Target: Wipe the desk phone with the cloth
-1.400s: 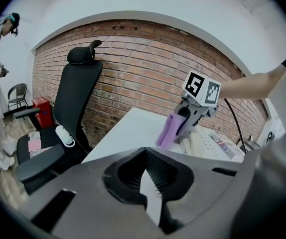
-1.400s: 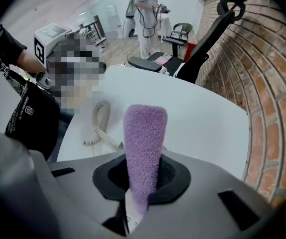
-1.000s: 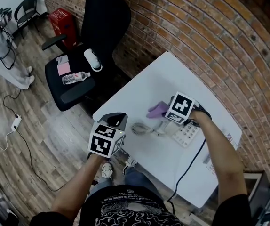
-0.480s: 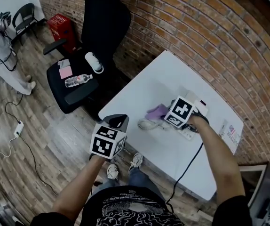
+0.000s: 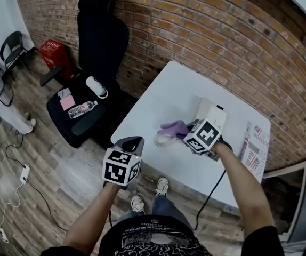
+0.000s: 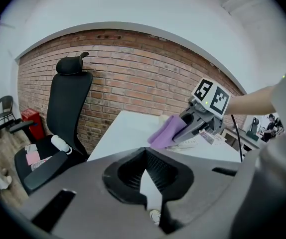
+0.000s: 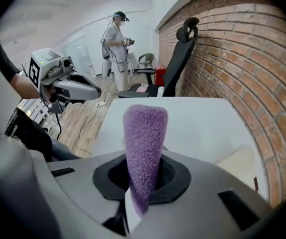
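The cream desk phone (image 5: 210,113) stands on the white table (image 5: 177,89). Its handset (image 5: 165,141) lies off the base near the table's front edge. My right gripper (image 5: 187,133) is shut on a purple cloth (image 5: 175,127), which hangs just above the handset, on the near side of the phone. In the right gripper view the cloth (image 7: 144,148) sticks up from the shut jaws, with the phone (image 7: 238,161) at lower right. My left gripper (image 5: 133,141) is shut on nothing and hovers off the table's front edge. The left gripper view shows the cloth (image 6: 165,132) and the right gripper (image 6: 179,132).
A black office chair (image 5: 97,47) stands left of the table, with a water bottle (image 5: 82,109), a white object (image 5: 96,87) and pink notes (image 5: 66,101) on its seat. A printed paper (image 5: 253,143) lies at the table's right end. A red box (image 5: 53,53) and a person (image 7: 115,44) are further off.
The right gripper with the cloth has come off the phone's keypad to the near side of the phone, by the handset. The left gripper has stayed off the table's edge.
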A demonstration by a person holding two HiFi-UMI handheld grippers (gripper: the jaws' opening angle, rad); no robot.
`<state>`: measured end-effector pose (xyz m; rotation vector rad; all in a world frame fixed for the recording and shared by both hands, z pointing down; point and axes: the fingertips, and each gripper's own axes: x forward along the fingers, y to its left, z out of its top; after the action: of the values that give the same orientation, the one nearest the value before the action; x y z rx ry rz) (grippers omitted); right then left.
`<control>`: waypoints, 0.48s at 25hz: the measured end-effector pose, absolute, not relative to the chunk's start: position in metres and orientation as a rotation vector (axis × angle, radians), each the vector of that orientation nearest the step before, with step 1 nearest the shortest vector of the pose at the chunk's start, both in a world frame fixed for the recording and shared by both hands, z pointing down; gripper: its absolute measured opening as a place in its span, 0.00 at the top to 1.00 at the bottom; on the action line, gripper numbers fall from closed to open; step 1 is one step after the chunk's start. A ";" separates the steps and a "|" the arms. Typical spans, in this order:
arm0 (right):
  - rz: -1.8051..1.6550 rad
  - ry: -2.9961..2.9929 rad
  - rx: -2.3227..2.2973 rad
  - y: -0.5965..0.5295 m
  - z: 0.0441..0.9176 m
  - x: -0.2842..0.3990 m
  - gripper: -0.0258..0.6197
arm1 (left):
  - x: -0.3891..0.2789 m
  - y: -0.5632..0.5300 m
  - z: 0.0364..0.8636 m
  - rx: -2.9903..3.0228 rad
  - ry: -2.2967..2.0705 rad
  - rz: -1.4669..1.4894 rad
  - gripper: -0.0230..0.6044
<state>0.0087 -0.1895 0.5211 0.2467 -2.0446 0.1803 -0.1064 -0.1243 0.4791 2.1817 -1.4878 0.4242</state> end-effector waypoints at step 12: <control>0.284 -2.323 0.776 -0.161 0.425 0.079 0.89 | -0.058 -0.141 0.439 2.409 -1.337 0.404 0.96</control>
<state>0.0786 -0.1607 0.4254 0.7756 -2.3225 0.2842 -0.0577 -0.1414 0.4385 2.4087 -1.3372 0.4039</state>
